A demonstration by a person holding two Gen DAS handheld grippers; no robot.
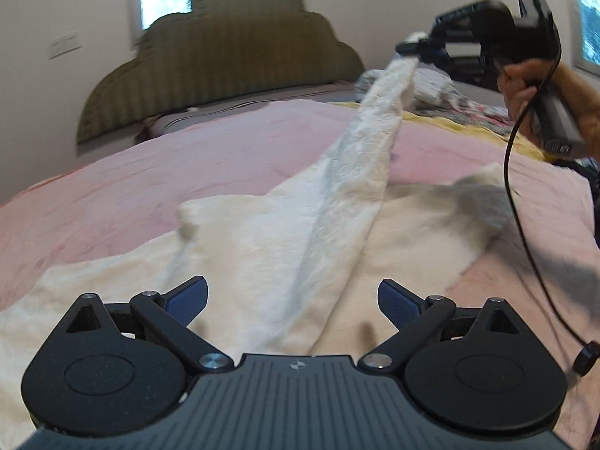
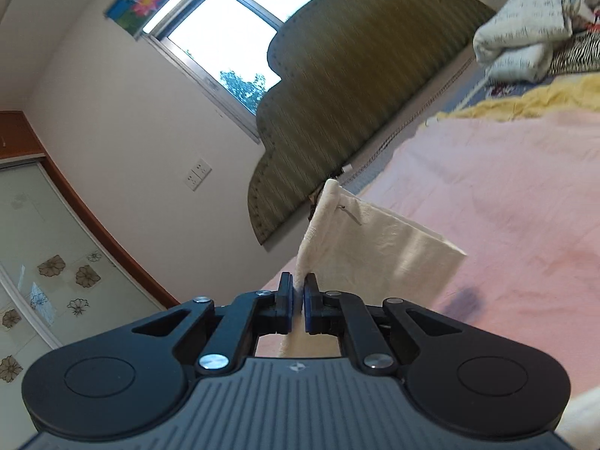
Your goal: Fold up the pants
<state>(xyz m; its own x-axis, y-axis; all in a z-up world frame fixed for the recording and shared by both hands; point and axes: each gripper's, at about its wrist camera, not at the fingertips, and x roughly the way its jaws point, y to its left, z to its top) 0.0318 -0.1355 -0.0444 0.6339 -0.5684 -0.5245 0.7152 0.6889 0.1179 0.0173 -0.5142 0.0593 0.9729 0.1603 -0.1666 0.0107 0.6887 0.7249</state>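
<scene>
Cream-white pants [image 1: 285, 247] lie spread on the pink bedspread [image 1: 150, 165]. My left gripper [image 1: 292, 298] is open and empty, low over the near part of the pants. My right gripper [image 2: 299, 292] is shut on one end of the pants [image 2: 375, 251] and holds it raised well above the bed. In the left wrist view the right gripper [image 1: 414, 45] is at the upper right, with a pant leg stretched up to it from the bed.
An olive padded headboard [image 1: 225, 60] stands at the far end of the bed. Folded bedding and a yellow blanket [image 2: 525, 41] lie at the far right. A black cable [image 1: 525, 225] hangs from the right gripper. A window [image 2: 232, 37] is behind.
</scene>
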